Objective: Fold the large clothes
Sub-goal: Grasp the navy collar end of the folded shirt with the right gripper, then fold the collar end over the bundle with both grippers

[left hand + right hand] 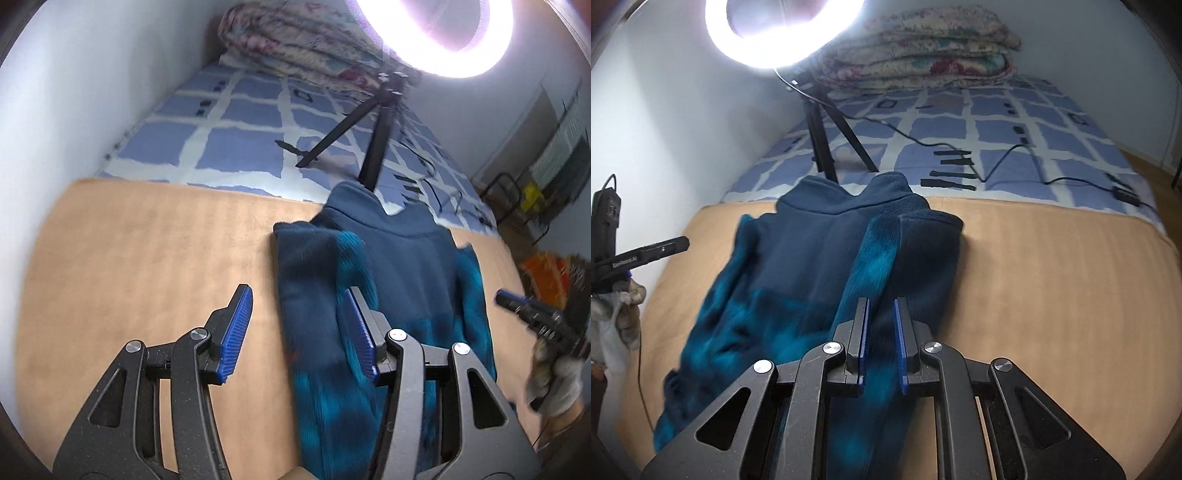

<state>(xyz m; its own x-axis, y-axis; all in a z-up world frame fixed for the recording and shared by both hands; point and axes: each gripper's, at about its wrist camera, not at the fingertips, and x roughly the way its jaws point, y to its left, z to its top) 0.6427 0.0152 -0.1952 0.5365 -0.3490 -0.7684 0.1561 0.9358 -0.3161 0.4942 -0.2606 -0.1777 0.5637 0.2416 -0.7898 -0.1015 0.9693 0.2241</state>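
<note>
A: Where's the dark-blue-and-teal fleece jacket [827, 266]?

B: On the tan blanket [147, 258] — soft, thick, floppy. Take its folded edge. Left gripper [299, 332] spread wide; right gripper [881, 339] narrowly parted, pinching nothing.

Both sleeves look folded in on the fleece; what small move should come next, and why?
Probably lower the open left gripper to the blue fleece jacket's near hem, ready to fold it toward the collar: the jacket lies narrow on the tan mat, and the right gripper is nearly closed.
</note>
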